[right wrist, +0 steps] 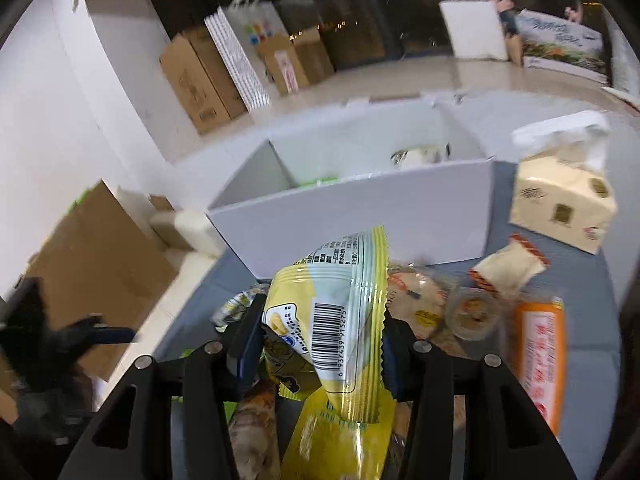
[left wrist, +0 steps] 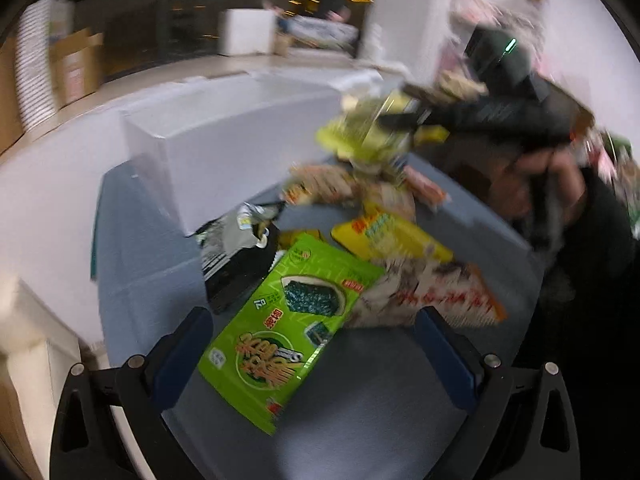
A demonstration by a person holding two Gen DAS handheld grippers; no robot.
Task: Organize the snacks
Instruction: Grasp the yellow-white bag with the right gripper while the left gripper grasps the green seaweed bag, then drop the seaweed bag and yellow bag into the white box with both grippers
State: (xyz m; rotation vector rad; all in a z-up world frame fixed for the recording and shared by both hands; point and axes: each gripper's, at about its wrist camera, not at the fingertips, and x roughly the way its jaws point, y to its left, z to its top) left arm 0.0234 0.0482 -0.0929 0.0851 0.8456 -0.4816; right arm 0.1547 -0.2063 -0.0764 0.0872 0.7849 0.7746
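- The bench (left wrist: 360, 420), covered in grey-blue, is carrying the whole snack pile in both views.
- The white box (right wrist: 360, 216) is standing open at the 12 o'clock side of the bench; only the right wrist view is looking into it, showing a packet lying inside near its far wall.
- A tissue pack (right wrist: 564, 196) is sitting at 2 o'clock, appearing only in the right wrist view.
- The left tongs (left wrist: 316, 354) are hanging spread wide, gripping nothing.
- The green seaweed packet (left wrist: 288, 332) is lying flat on the bench between the left fingers, nearer the 9 o'clock one; only the left wrist view is showing it.
- The right tongs (right wrist: 320, 344) are pinching the yellow snack packet (right wrist: 344, 320), which is standing lifted above the pile, barcode facing the camera.
- In the left wrist view the right tongs (left wrist: 394, 118) are appearing blurred at 1 o'clock, holding that packet (left wrist: 360, 136) beside the box (left wrist: 224, 148).
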